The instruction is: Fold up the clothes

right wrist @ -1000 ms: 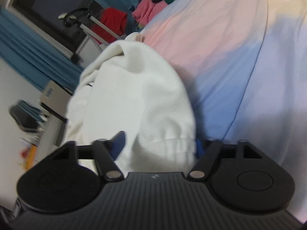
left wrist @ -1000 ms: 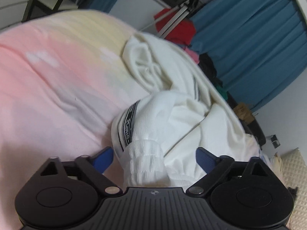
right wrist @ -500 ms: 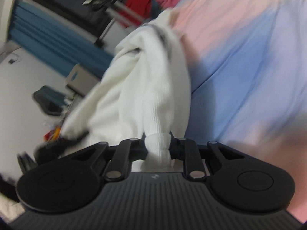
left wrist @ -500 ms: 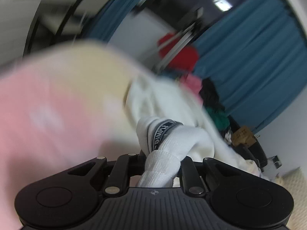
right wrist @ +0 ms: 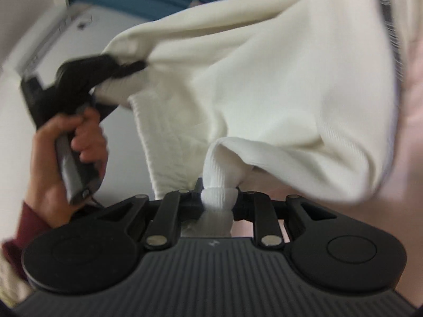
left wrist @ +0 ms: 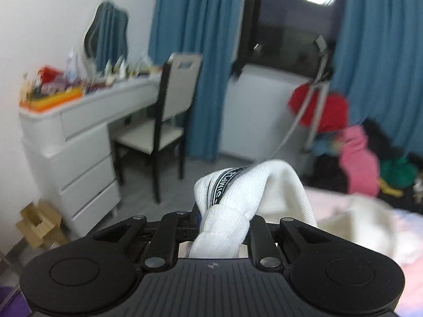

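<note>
The white sweater (right wrist: 264, 84) hung between 2 grippers above the bed (left wrist: 330, 198); the left gripper (left wrist: 224, 219) and right gripper (right wrist: 218, 198) each pinched a ribbed cuff; it looked soft, limp, fairly light; cuffs seemed secure holds.

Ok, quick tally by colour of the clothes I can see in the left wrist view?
White: 1, the white garment, held by the left hand-held gripper
Red: 1, red garment
Pink: 1, pink garment
Green: 1, green garment
Total: 4
</note>
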A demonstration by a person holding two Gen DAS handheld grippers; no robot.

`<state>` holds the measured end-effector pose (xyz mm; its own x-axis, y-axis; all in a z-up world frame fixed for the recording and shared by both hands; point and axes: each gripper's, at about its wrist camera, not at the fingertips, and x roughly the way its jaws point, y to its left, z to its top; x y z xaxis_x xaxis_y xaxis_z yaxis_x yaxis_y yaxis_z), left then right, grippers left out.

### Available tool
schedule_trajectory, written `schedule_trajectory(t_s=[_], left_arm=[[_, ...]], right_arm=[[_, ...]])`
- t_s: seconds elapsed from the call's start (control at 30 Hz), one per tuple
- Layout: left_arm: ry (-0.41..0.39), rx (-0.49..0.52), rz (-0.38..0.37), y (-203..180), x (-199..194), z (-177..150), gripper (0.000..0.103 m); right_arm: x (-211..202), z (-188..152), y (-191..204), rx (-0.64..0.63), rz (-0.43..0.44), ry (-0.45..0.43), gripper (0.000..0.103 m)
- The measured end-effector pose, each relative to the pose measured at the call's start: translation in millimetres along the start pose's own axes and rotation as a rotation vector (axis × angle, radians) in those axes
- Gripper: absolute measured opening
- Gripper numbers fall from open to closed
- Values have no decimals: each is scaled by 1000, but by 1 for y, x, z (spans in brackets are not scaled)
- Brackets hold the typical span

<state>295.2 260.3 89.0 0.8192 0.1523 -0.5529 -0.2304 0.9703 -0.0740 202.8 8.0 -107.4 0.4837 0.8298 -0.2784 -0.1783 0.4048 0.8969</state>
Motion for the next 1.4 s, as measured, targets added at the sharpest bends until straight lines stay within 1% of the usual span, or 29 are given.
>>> schedule_trajectory(t_s=[0.03,0.13,0.17,0.2,0.27,0.3,0.33,0.37,0.4,0.43,0.5,0.53,0.6,0.63,0.73,0.8,0.87,0.93,1.07,1.1,1.17,1.2,1.23,1.3,1.4], left_arm=[[21,-9,9,5,17,-4,16],[66,-83,-7,16,53,-24,19],[80,-104,-14,20,61,-30,21],[78,-98,-15,21,62,-36,26],[72,-87,-18,24,64,-48,44],[68,-81,-21,25,63,-54,58],[60,-77,-31,27,57,-57,70],[52,-79,-36,29,50,-61,76],[42,-82,-37,28,38,-66,87],[32,-86,-37,27,27,-71,92],[8,-82,-47,22,2,-79,95],[2,-69,-71,17,-12,-83,95],[-8,-19,-114,3,-42,-91,97],[-18,11,-120,-6,-57,-97,100],[-54,71,-136,-35,-104,-117,101],[-75,77,-189,-53,-129,-133,101],[-88,72,-250,-71,-152,-150,102],[-85,54,-315,-89,-163,-166,102],[-63,55,-386,-129,-157,-182,102],[-54,67,-384,-140,-151,-181,102],[-43,78,-386,-159,-125,-170,102],[-42,78,-382,-170,-114,-164,102],[-37,81,-377,-181,-99,-157,102],[-28,93,-362,-206,-69,-140,102],[-36,108,-328,-248,-23,-112,101]], right_arm=[[14,1,2,-15,-13,20,23],[25,6,4,-102,-84,43,25],[23,8,5,-126,-89,40,27],[21,10,6,-143,-92,36,31],[13,11,10,-176,-91,29,40],[9,13,14,-196,-82,29,47],[4,15,18,-217,-75,29,53],[-4,14,24,-249,-81,19,65],[-12,12,30,-280,-87,10,73],[-21,11,36,-303,-92,1,75],[-41,10,46,-344,-107,-12,75],[-54,14,54,-378,-126,-33,75],[-78,20,68,-445,-165,-74,75],[-93,22,71,-481,-183,-100,75],[-143,33,80,-588,-262,-185,75],[-174,40,81,-646,-331,-243,75],[-199,42,73,-675,-383,-287,75],[-226,46,66,-694,-435,-327,75],[-264,48,42,-637,-515,-394,75],[-273,49,36,-623,-535,-410,75],[-292,50,24,-593,-573,-443,75],[-302,47,18,-565,-571,-458,75],[-306,42,9,-540,-568,-472,75],[-310,50,-3,-503,-570,-484,75],[-308,58,-24,-495,-620,-480,75]])
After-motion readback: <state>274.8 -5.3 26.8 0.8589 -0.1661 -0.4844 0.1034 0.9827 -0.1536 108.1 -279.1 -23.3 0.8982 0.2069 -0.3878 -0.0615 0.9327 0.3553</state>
